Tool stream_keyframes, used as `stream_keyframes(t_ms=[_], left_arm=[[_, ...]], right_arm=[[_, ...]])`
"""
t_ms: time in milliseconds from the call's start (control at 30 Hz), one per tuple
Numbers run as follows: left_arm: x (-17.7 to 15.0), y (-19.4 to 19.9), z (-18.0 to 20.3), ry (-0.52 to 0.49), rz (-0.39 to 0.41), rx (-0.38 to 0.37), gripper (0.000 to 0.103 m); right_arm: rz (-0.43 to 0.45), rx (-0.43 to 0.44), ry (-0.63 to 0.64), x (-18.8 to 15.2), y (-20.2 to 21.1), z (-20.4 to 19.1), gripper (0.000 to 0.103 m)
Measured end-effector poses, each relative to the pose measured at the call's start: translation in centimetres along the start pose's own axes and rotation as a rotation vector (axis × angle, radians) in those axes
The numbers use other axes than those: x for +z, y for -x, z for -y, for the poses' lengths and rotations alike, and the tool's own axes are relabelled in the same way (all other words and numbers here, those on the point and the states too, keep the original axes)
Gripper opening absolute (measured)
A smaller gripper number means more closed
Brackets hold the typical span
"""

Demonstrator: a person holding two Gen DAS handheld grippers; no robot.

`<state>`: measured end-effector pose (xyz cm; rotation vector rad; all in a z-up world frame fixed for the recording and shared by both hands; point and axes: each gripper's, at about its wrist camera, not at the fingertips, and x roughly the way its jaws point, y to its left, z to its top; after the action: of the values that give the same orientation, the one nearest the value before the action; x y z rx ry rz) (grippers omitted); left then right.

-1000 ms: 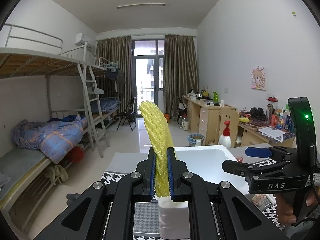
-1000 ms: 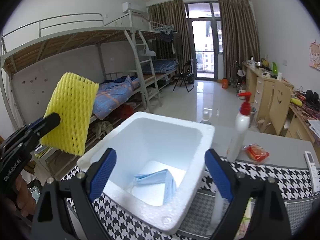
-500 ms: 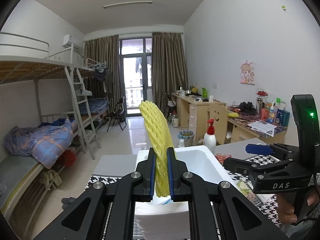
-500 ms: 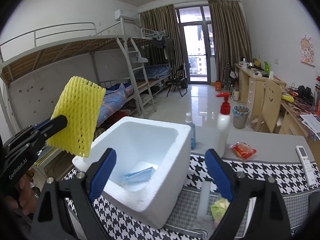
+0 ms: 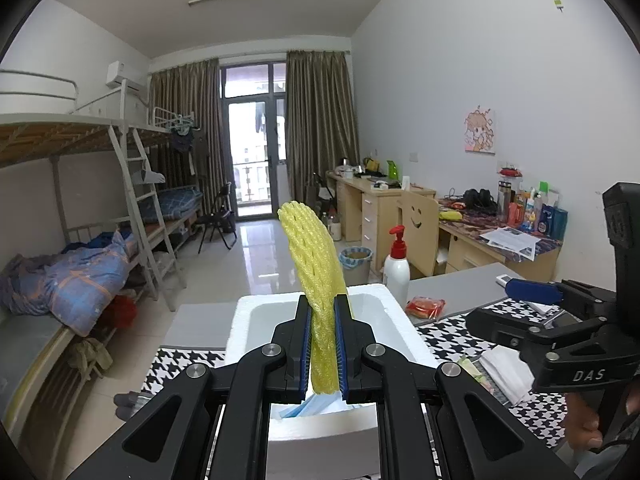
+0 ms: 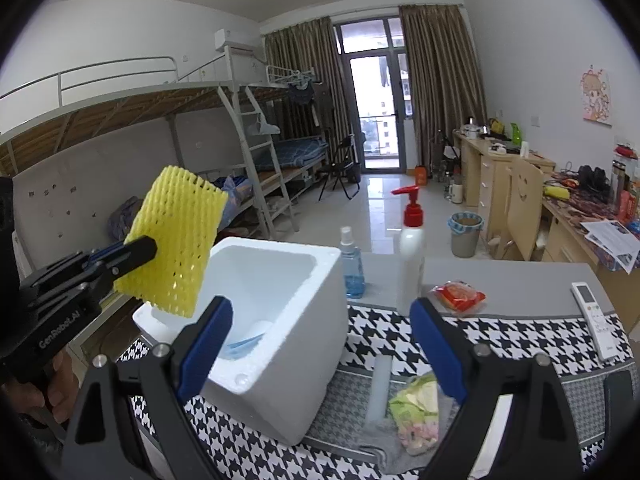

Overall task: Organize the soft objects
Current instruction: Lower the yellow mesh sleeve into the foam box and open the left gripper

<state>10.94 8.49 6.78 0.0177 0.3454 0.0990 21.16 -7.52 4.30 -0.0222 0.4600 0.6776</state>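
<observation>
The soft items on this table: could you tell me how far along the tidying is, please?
Done: a blue mask lies in the foam box. In hand: the left gripper grips the yellow foam net over it. Left: the crumpled cloth beneath the open right gripper.

yellow foam net [image 5: 316, 280], white foam box [image 6: 288, 344], houndstooth cloth [image 6: 500, 344]

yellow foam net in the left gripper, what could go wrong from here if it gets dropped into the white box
1. The yellow foam mesh net hangs over the near rim of the white styrofoam box, not its middle; released here, it may catch the edge and fall outside.
2. The left gripper pinches only the net's lower end, so the springy sheet could flop unpredictably.
3. The open right gripper is close to the light box and might nudge it.
</observation>
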Motion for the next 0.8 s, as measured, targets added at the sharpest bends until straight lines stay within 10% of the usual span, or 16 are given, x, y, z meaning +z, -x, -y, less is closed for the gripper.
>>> stream_keyframes(t_ms=[800], left_arm=[[-0.9,-4.5,1.1,0.013,-0.122,0.001,0.017]], right_arm=[[-0.008,-0.04,-0.032,-1.1,0.8,2.5,0.093]])
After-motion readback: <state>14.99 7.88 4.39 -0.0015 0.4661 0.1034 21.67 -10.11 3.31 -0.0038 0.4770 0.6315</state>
